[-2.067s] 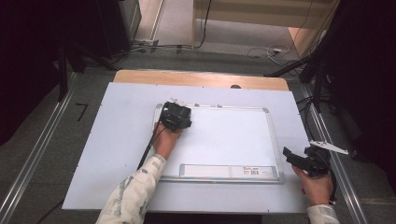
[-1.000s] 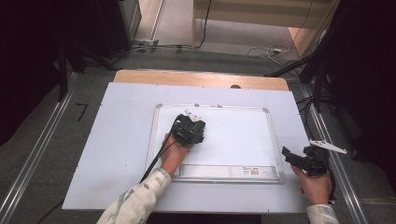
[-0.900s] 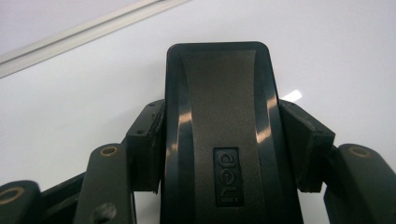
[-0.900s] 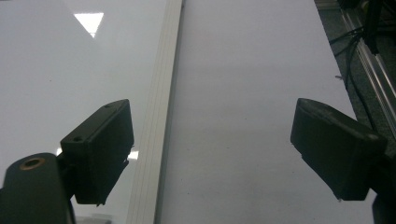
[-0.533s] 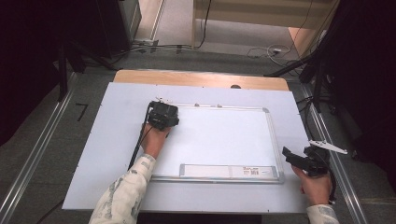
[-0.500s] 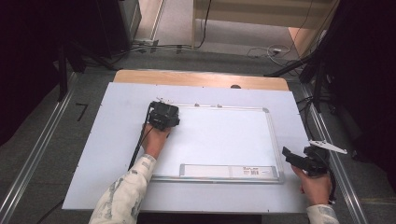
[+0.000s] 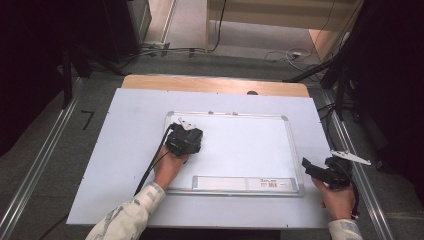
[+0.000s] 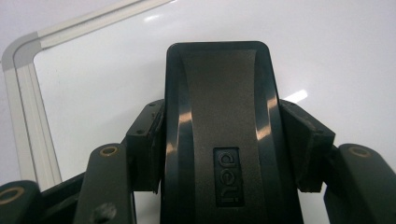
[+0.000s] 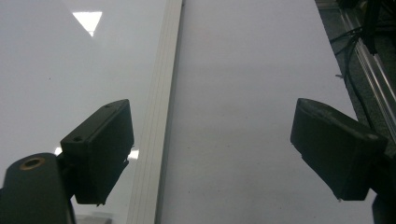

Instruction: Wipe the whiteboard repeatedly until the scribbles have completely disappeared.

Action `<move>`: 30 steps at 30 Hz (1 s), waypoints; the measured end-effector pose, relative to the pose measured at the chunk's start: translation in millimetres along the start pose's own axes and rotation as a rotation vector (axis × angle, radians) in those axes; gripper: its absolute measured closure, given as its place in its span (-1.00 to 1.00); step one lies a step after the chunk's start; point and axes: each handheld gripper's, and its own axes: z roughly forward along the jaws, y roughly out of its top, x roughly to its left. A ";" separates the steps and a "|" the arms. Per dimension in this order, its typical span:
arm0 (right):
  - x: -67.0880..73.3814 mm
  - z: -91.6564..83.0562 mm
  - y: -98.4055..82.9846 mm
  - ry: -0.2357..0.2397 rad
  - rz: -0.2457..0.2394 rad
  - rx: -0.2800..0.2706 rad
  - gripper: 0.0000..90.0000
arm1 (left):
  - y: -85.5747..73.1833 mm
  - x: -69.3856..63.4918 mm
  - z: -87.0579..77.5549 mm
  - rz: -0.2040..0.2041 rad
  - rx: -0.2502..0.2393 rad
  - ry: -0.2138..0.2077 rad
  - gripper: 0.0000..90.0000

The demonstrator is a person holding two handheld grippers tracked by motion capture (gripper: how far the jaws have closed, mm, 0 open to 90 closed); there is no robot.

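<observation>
In the left half of the high view, the left gripper [image 7: 183, 141] clamps a black eraser [image 8: 226, 135] and presses it flat on the whiteboard [image 7: 250, 145]. The eraser is a rounded plastic block with a matte, grainy back. The glossy white board in its pale metal frame looks clean, so wiping seems nearly finished. At the lower right, the right gripper [image 7: 320, 172] hangs with jaws wide apart, empty.

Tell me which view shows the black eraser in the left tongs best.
The left gripper view: the eraser sits large between the left tongs, both pads pressing its sides over the whiteboard. In the high view the gripper body and hand cover it. The right gripper view looks elsewhere.
</observation>
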 end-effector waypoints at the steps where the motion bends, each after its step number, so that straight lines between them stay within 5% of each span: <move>1: 0.2 -0.3 -0.1 -0.001 0.002 0.001 -0.73 | -1.9 -0.6 -1.8 0.003 0.000 0.000 -0.09; 30: 1.3 -1.1 0.8 0.010 0.003 -0.002 -0.73 | -24.8 -11.7 -26.2 0.000 0.011 -0.006 -0.09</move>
